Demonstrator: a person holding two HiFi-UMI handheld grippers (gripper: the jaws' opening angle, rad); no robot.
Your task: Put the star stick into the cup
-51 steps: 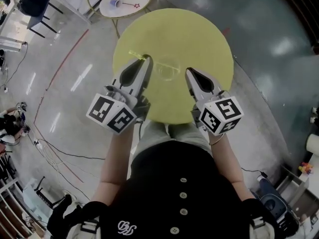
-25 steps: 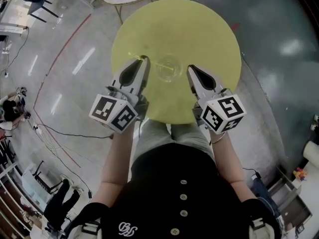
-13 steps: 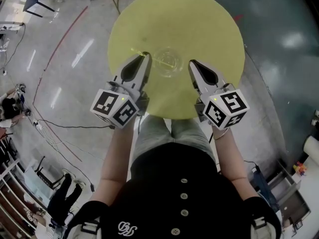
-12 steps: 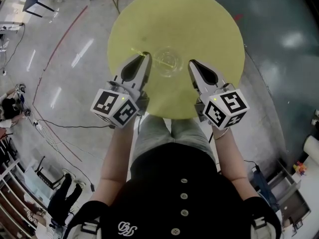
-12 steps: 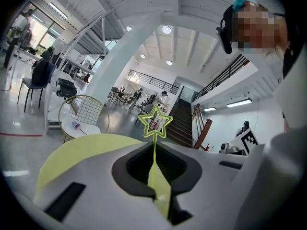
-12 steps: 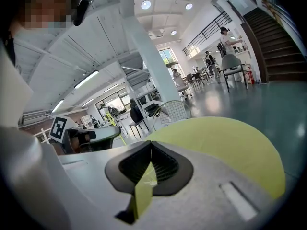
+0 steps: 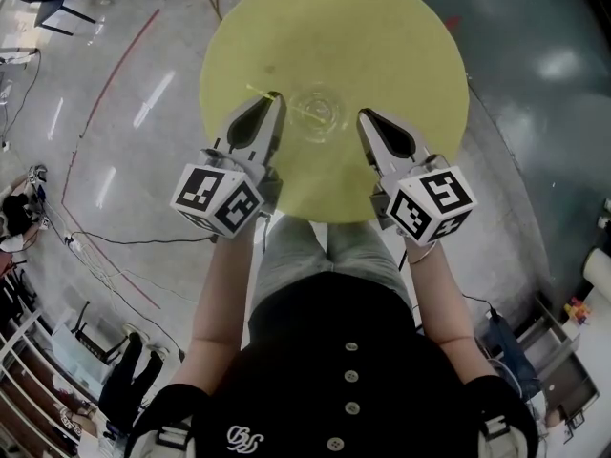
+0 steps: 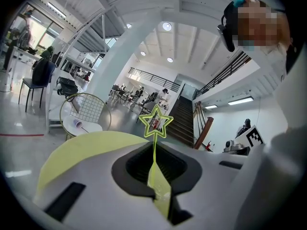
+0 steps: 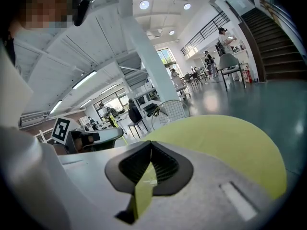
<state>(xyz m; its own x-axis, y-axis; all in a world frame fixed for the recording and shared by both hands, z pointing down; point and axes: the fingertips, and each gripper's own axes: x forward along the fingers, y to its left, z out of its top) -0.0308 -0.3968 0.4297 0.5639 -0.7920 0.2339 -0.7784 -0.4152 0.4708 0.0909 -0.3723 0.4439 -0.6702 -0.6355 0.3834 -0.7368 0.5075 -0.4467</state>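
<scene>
Yellow-green star stick sits pinched in my left gripper, its star poking past the tips, beside the clear cup. My right gripper is closed and empty. Round yellow table, glossy grey floor.

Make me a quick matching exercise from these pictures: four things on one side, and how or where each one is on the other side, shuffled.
1. star stick
2. cup
3. right gripper
4. table

A. round and yellow
B. clamped in the left gripper
C. shut, nothing in it
D. clear, standing on the table between the two grippers

Pairs: 1-B, 2-D, 3-C, 4-A
</scene>
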